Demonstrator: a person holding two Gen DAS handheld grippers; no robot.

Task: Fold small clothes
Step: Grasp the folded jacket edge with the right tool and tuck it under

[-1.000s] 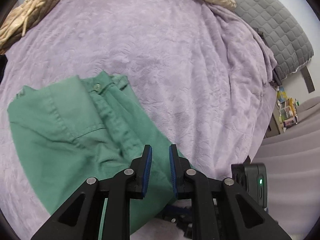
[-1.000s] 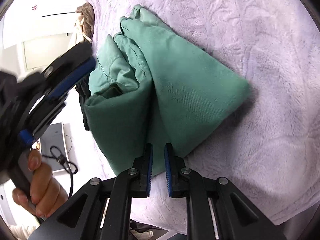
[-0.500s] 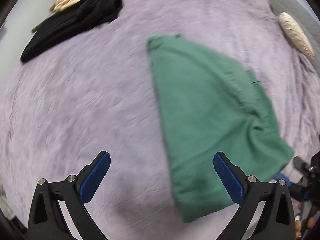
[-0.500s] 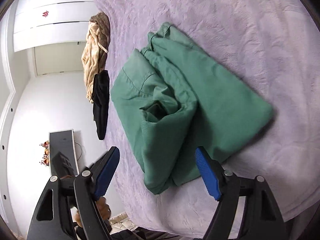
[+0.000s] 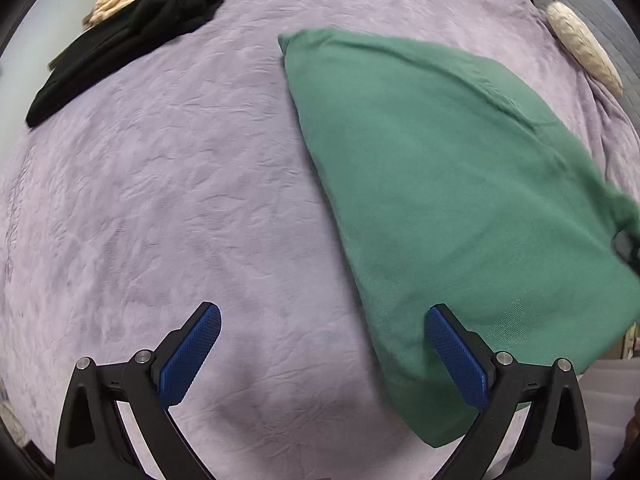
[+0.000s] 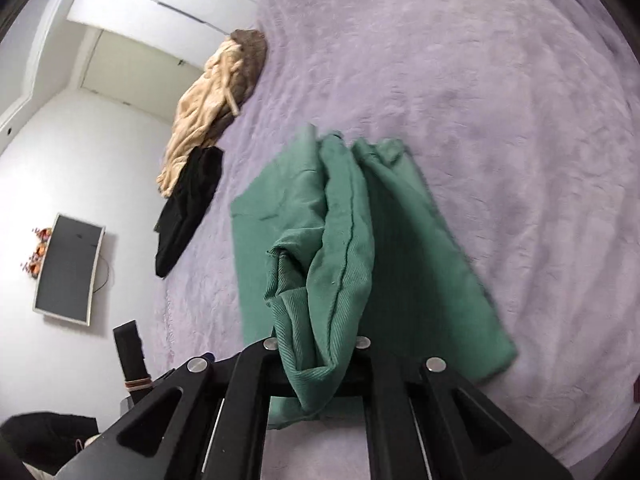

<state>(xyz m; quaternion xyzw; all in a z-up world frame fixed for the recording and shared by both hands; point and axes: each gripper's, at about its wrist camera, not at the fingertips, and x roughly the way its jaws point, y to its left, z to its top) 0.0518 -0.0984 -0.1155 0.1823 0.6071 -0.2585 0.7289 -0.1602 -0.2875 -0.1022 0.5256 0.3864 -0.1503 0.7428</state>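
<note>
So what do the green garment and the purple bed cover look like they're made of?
Green garment: looks like woven cotton twill, matte, with fine diagonal ribs and a stitched seam. Purple bed cover: seems a soft plush or fleece, with a crinkled embossed nap; fibre uncertain.

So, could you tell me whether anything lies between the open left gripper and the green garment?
Nothing visible does. The left gripper hangs open over bare purple blanket, and the green garment already lies under its right finger. The black clothing lies far off.
</note>
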